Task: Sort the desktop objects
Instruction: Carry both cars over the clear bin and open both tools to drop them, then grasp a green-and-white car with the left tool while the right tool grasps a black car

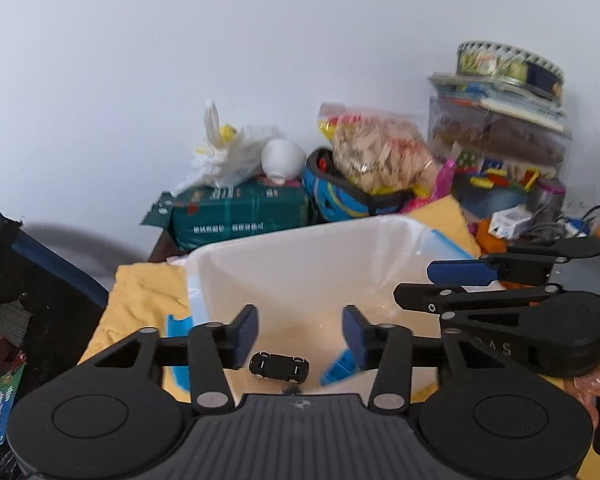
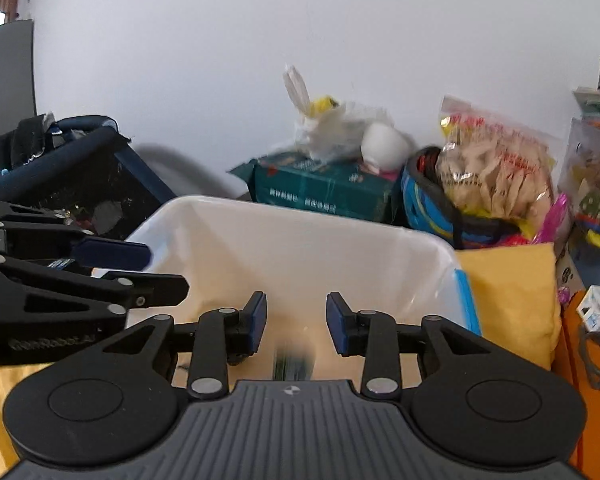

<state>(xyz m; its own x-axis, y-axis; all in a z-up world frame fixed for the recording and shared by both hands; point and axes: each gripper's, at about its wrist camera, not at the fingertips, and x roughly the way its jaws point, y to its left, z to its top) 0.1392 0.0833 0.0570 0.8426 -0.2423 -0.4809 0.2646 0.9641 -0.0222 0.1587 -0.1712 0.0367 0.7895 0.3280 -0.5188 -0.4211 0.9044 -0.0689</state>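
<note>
My left gripper [image 1: 300, 334] hangs open over a white plastic bin [image 1: 300, 228]. A small black toy car [image 1: 279, 367] lies just below and between its blue pads, untouched, and a blue piece [image 1: 340, 368] sits beside it in the bin. My right gripper [image 2: 296, 322] is open over the same bin [image 2: 300, 208]. Nothing is between its pads; a blurred dark object [image 2: 294, 364] shows just beneath them. Each gripper shows from the side in the other view: the right gripper [image 1: 412, 284] and the left gripper [image 2: 166, 272].
The bin rests on a yellow cloth [image 1: 140, 292]. Behind it are a green pack [image 1: 240, 212], a white plastic bag [image 1: 228, 152], a snack bag [image 1: 380, 152] in a blue helmet and stacked boxes [image 1: 500, 140]. A dark fabric basket [image 2: 80, 176] stands to the left.
</note>
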